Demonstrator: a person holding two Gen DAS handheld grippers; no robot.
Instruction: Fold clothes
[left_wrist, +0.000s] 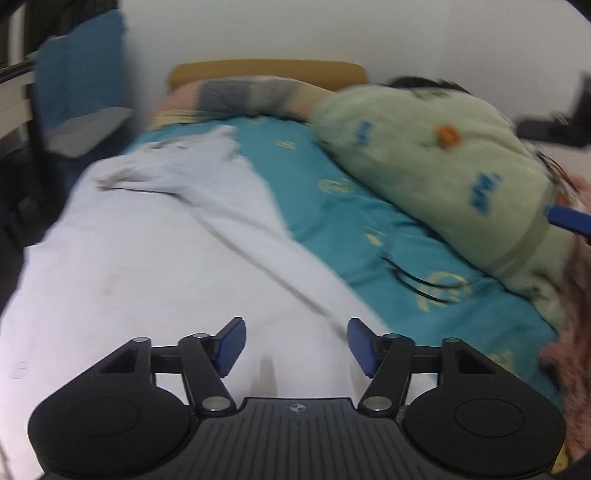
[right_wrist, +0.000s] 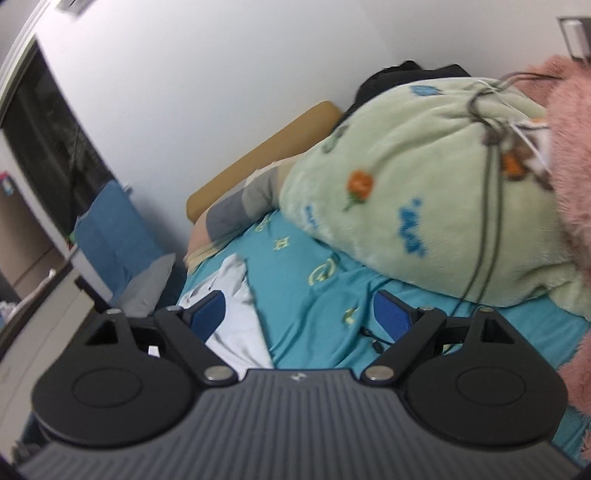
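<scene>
Folding looks barely begun, judging by how the cloth lies. Your white garment is spread lengthwise along the left part of the bed, over the teal sheet, with its far end rumpled into loose creases near the striped pillow. One long diagonal edge or crease runs from that rumpled end down toward you, but the blur makes it hard to say whether that is a first fold or just the garment's side seam. No neat, stacked shape shows anywhere, so you should count most of the work as still ahead: flattening the far end, bringing the sides in, then folding it over.

Your left gripper hovers over the near end of the garment with its blue fingers spread wide and nothing between them. Whether they touch the cloth below cannot be told from this view. Your right gripper sits further to the right, over the teal sheet, fingers likewise parted and empty; the garment's edge passes just beside its left finger.

Beside the working area, the green blanket is heaped along the right side of the bed, with a pink fluffy throw next to it and a thin dark cord trailing over the blanket onto the sheet. Neither looks like part of what you are folding now.
</scene>
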